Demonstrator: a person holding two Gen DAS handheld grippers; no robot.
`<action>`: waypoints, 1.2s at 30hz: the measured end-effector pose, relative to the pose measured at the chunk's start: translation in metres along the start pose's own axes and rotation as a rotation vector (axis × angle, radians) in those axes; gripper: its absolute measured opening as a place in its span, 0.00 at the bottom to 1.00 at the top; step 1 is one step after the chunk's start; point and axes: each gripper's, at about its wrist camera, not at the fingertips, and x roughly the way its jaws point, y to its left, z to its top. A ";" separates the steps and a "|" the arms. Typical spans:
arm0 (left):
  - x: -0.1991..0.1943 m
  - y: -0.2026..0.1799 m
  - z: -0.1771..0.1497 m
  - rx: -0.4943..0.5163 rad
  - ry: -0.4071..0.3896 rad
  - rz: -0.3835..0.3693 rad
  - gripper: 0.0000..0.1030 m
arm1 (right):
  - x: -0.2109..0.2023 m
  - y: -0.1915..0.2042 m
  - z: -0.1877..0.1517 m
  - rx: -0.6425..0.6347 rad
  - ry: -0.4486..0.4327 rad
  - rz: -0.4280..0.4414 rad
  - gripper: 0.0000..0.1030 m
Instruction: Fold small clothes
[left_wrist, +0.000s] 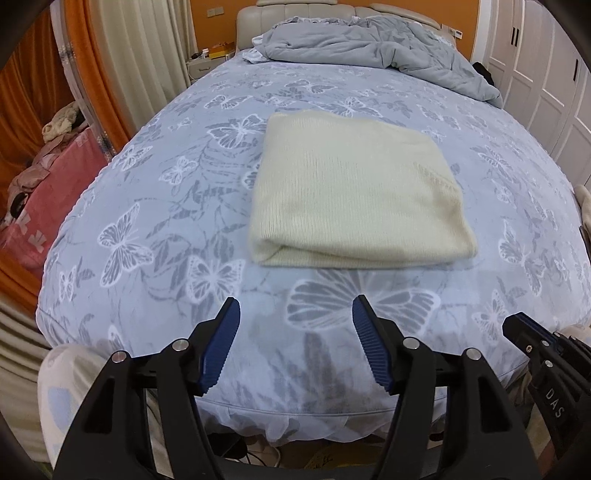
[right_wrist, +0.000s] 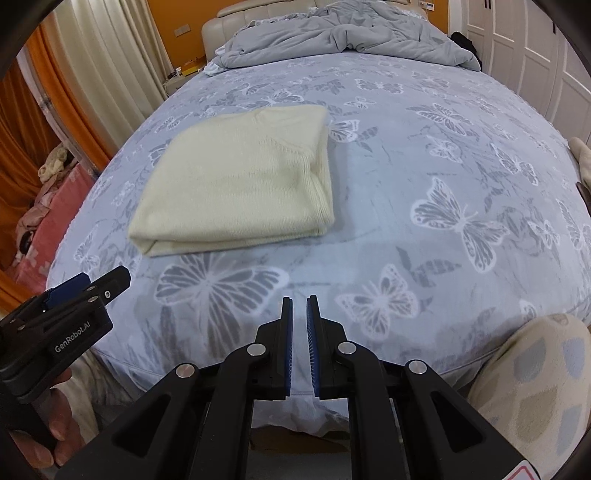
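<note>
A cream knitted garment (left_wrist: 354, 199) (right_wrist: 240, 181) lies folded into a neat rectangle on the butterfly-print bed sheet (left_wrist: 166, 221) (right_wrist: 443, 147). My left gripper (left_wrist: 295, 301) hovers over the bed's near edge, short of the garment, open with nothing between its blue pads. In the right wrist view the left gripper (right_wrist: 99, 278) shows at the lower left, held by a hand (right_wrist: 48, 424). My right gripper (right_wrist: 299, 299) is to the right of the garment, also near the front edge. Its pads stand a narrow slit apart, empty. The right gripper (left_wrist: 517, 321) pokes into the left wrist view at the right.
A rumpled grey duvet (left_wrist: 369, 44) (right_wrist: 332, 33) is heaped at the head of the bed. Pink bedding (left_wrist: 48, 192) is piled left of the bed by orange curtains. White wardrobe doors (left_wrist: 535, 74) line the right side. A patterned sleeve (right_wrist: 528, 387) sits at lower right.
</note>
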 end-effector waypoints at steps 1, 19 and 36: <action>0.001 -0.001 -0.003 -0.001 -0.001 -0.002 0.60 | 0.001 0.000 -0.002 0.000 0.001 -0.002 0.10; 0.008 -0.005 -0.027 0.028 -0.047 0.045 0.60 | 0.011 0.001 -0.018 0.029 -0.015 -0.020 0.23; 0.004 -0.009 -0.031 0.038 -0.073 0.048 0.68 | 0.011 0.002 -0.021 0.051 -0.029 -0.036 0.30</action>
